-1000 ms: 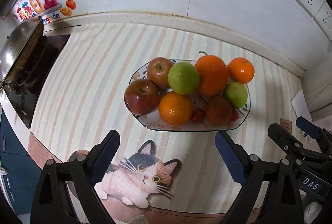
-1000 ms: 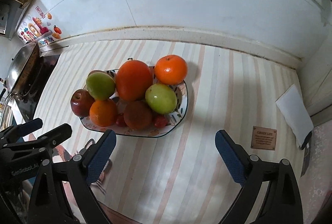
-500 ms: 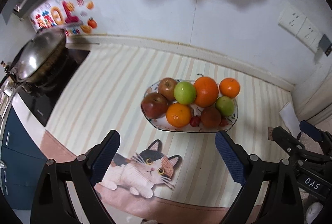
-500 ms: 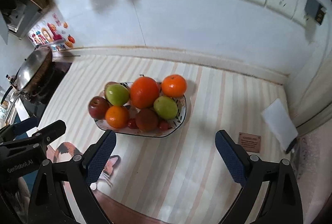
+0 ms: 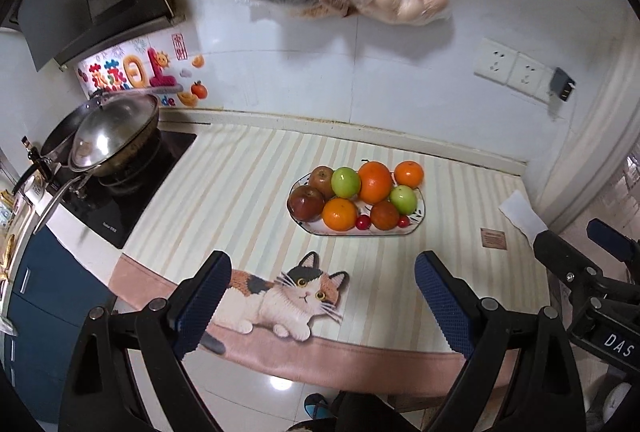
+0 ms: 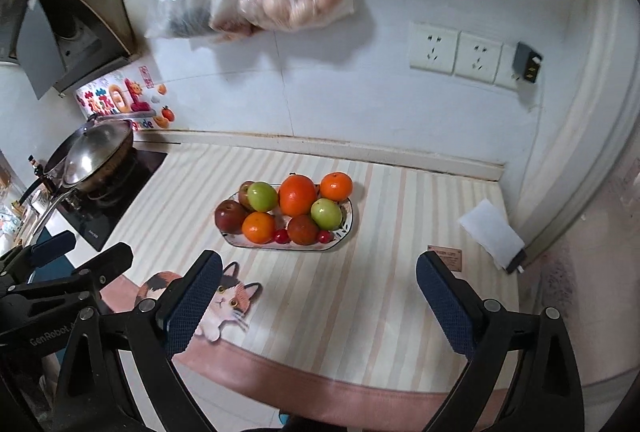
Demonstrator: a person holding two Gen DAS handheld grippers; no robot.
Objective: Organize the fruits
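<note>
Both the left tongs (image 5: 322, 296) and the right tongs (image 6: 318, 296) are spread wide with nothing between their pads, hanging above the near edge of the worktop (image 6: 400, 272), whose pink border runs just under them. Directly below the left tongs lies a cat picture (image 5: 288, 298); ahead of both is a bare striped stretch. Beyond it, well apart from either pair, sits the fruit plate (image 6: 347, 228), piled with oranges, green and red apples and small red fruits, ahead and slightly left of the right tongs. Farther left stands a wok (image 5: 108, 135); behind is the wall.
</note>
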